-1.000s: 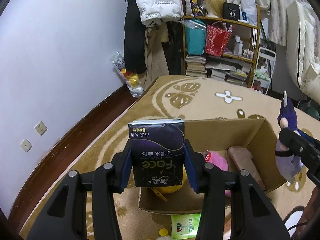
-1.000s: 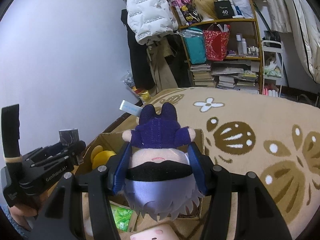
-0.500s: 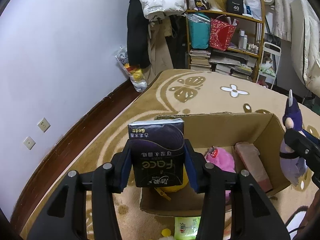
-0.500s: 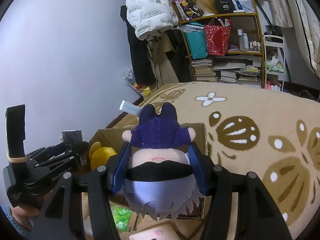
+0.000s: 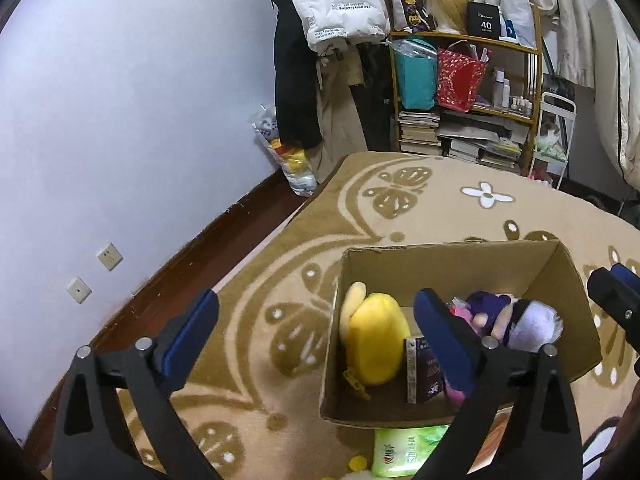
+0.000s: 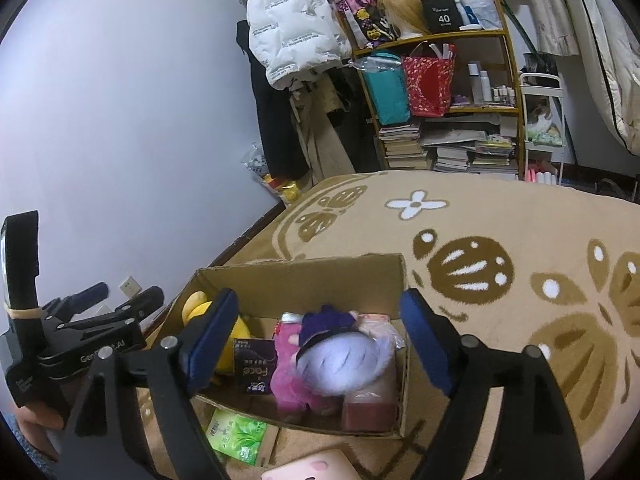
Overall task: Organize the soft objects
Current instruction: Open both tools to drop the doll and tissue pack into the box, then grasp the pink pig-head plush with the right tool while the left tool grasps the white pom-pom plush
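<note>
The purple-haired doll (image 6: 340,364) is lying in the cardboard box (image 6: 304,276) on the pink plush (image 6: 288,384), with the dark tissue pack (image 6: 254,366) standing between it and the yellow plush (image 5: 374,344). My right tongs (image 6: 320,344) are hanging spread above it — gripping nothing. My left tongs (image 5: 316,336) are gaping wide too, over the box's near edge and the rug (image 5: 400,208).

An open brown cardboard box (image 5: 452,268) sits on the tan patterned carpet (image 5: 360,208). Inside the box, a yellow plush toy (image 5: 374,344) lies at its left side, a dark purple tissue pack (image 5: 422,372) stands just beside it, and a lavender-haired plush doll (image 5: 520,326) rests toward the right. The left gripper (image 5: 316,334) hovers above the box's near-left corner, jaws spread wide and empty. A green wet-wipes packet (image 5: 404,450) lies on the carpet just outside the box's near wall.
</note>
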The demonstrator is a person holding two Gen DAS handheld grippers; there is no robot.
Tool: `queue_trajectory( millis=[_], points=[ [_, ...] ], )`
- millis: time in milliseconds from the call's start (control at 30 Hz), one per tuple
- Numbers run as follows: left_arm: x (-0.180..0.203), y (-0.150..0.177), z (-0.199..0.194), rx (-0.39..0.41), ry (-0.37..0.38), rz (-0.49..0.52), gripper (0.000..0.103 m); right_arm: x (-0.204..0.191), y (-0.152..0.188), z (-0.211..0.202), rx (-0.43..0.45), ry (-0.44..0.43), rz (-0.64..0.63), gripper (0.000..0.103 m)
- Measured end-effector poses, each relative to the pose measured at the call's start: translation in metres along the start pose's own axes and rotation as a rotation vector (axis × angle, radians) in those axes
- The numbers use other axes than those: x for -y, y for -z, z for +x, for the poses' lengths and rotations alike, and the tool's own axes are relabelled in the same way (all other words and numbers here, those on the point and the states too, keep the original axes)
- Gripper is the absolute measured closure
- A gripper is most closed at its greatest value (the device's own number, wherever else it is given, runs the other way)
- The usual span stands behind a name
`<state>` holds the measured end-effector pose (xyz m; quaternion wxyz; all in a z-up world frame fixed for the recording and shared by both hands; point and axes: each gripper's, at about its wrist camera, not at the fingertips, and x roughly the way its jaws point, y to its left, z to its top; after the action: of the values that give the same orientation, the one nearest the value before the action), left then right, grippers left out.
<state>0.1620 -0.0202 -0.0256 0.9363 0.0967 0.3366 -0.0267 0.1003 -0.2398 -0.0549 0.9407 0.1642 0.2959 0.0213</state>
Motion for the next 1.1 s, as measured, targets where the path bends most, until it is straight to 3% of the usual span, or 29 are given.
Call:
queue_trajectory(
  millis=[333, 500, 1100],
  points=[
    [-0.009, 0.003, -0.012, 0.009, 0.013, -0.012, 0.001, -0.004, 0.003, -0.006, -0.022, -0.011, -0.005, 0.01],
    [-0.011, 0.008, -0.022, 0.007, 0.015, 0.001, 0.001, -0.007, 0.006, -0.016, -0.01, 0.001, -0.003, 0.001],
    [-0.024, 0.037, -0.047, -0.073, 0.073, 0.03, 0.001, -0.022, 0.024, -0.043, -0.051, 0.021, -0.04, 0.0]
  ],
)
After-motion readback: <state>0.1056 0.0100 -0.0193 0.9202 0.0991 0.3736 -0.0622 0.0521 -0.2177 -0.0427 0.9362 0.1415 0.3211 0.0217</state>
